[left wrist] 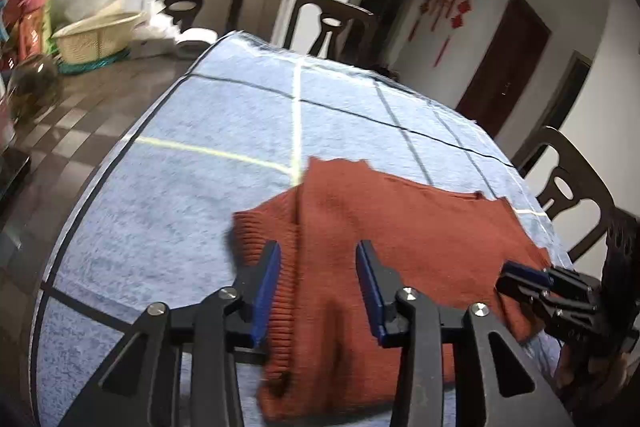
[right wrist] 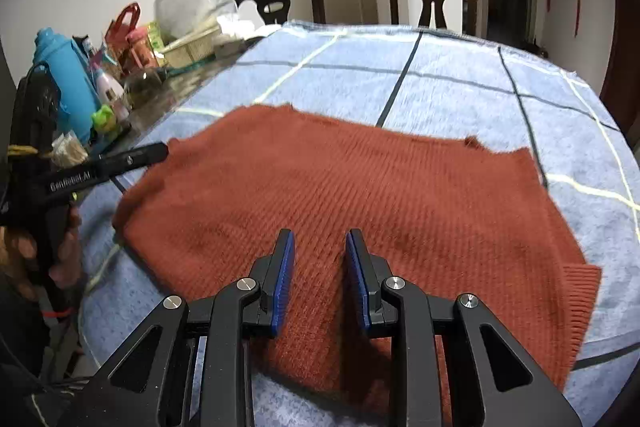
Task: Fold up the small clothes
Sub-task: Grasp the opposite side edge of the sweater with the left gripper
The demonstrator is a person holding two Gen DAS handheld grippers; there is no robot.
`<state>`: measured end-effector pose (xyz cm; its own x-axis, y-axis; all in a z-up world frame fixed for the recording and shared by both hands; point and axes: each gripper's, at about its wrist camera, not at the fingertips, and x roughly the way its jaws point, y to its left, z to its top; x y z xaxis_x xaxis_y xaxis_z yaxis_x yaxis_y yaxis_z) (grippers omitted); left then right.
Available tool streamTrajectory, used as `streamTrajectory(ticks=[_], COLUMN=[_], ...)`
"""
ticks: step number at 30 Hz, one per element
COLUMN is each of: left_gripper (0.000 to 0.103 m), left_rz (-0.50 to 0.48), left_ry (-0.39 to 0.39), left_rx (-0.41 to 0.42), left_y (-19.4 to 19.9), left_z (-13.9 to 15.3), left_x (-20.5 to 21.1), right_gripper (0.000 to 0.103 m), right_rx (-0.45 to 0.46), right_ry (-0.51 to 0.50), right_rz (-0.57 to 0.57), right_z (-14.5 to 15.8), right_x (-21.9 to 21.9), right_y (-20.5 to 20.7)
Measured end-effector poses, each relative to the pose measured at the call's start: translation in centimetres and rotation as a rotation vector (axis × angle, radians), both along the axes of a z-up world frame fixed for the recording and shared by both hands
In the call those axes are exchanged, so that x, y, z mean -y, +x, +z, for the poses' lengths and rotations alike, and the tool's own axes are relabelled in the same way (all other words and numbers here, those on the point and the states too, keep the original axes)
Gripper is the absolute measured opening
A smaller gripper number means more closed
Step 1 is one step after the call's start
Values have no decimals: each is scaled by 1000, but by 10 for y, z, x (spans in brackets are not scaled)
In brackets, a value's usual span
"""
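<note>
- One rust-red knitted sweater (right wrist: 360, 195) lies spread flat on a blue checked cloth (right wrist: 460, 83), towards its near edge.
- Two grippers: the left gripper (left wrist: 318, 283) hangs over the sweater's ribbed hem, jaws apart and holding nothing; the right gripper (right wrist: 320, 267) hovers over the knit, jaws likewise parted and empty.
- One dark tiled table (left wrist: 100, 107) shows beside the cloth, with a woven basket (left wrist: 96, 35) and a blue flask (right wrist: 66, 75).
- Three dark chairs are visible, one of them a chair (left wrist: 332, 27) at the far side.
- White walls, dark doors, red hanging ornaments (left wrist: 452, 3).
</note>
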<state>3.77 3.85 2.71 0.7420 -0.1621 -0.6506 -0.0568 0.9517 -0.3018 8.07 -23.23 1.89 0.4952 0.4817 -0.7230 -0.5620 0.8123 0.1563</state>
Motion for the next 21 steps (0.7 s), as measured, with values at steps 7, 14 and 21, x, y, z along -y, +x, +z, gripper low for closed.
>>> streamTrajectory(ticks=[7, 14, 21], left_gripper=[46, 47, 47], left_rz=[41, 32, -8], left_ry=[-74, -105, -219], left_rx=[-65, -66, -69], left_y=[5, 10, -3], left_z=[-20, -21, -26], left_x=[-18, -19, -13], right_gripper=[27, 27, 27], right_rx=[-6, -10, -11], right_ry=[-9, 6, 15], right_rz=[-3, -4, -4], right_z=[-1, -3, -3], right_x=[1, 4, 6], right_y=[2, 0, 0])
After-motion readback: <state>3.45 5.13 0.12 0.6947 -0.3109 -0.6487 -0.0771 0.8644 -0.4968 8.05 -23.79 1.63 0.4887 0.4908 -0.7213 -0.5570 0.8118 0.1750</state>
